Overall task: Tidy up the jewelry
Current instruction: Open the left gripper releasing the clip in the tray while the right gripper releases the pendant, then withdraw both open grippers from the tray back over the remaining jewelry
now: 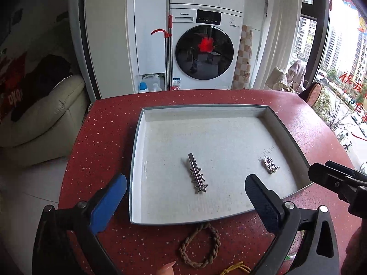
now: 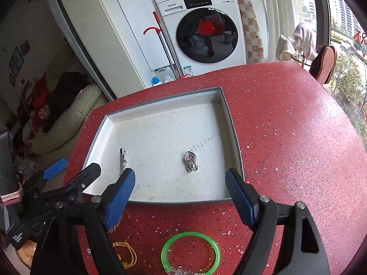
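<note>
A shallow white tray [image 1: 142, 137] [image 2: 231, 123] lies on the red speckled table. In it rest a silver star hair clip [image 1: 197, 174] [image 2: 122, 160] and a silver heart pendant [image 1: 269, 165] [image 2: 190, 161]. My left gripper [image 1: 185, 197] hovers open above the tray's near edge, nothing between its blue pads. My right gripper [image 2: 180, 190] is open too, over the tray's near edge, empty. On the table before the tray lie a brown braided bracelet [image 1: 199, 245], a yellow cord band [image 2: 125, 253] and a green bangle [image 2: 190, 251].
The table [image 2: 286, 137] stretches bare to the right of the tray. A washing machine [image 1: 204, 45], a red-handled mop [image 1: 169, 45] and a cream sofa [image 1: 41, 114] stand beyond the table. A window [image 1: 339, 57] is at right. A fingertip [image 1: 168, 268] shows at the bottom edge.
</note>
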Demonstrator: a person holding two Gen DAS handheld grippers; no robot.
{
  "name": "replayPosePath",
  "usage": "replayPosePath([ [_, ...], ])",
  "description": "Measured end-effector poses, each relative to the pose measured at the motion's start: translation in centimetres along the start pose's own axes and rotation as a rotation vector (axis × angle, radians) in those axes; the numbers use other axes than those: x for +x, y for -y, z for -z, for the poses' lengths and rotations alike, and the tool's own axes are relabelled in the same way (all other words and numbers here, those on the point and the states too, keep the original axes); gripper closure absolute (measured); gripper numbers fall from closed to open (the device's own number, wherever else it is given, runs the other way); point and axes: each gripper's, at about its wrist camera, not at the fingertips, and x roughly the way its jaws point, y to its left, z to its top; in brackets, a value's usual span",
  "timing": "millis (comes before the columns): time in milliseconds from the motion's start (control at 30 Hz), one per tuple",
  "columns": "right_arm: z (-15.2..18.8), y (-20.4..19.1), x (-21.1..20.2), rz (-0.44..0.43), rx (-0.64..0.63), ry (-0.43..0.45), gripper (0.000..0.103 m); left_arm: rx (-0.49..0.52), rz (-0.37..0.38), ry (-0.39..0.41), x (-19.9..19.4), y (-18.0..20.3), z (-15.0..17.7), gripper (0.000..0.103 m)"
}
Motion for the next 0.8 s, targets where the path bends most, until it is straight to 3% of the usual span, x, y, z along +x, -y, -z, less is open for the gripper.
replayPosePath([
  [67,0.6,0.0,-1.0,-0.021,0.009,0.008,0.018,-0.012,0.014,-0.002,-1.2,-0.4,0.8,0.000],
  [167,1.7,-0.5,-2.3,-0.027,0.008,0.022,0.001,-0.017,0.031,-0.004,-3.0,-0.9,2.1,0.000],
  [500,5.9,-2.1,-6.2,-0.075,-0.005,0.055,0.000,-0.010,0.030,-0.015,-7.9,-1.2,7.1,0.000],
  [800,9.6,-2.5,-8.3,-0.010,-0.032,0.025,0.000,-0.026,-0.034,-0.011,-10.2,-2.0,11.2,0.000],
])
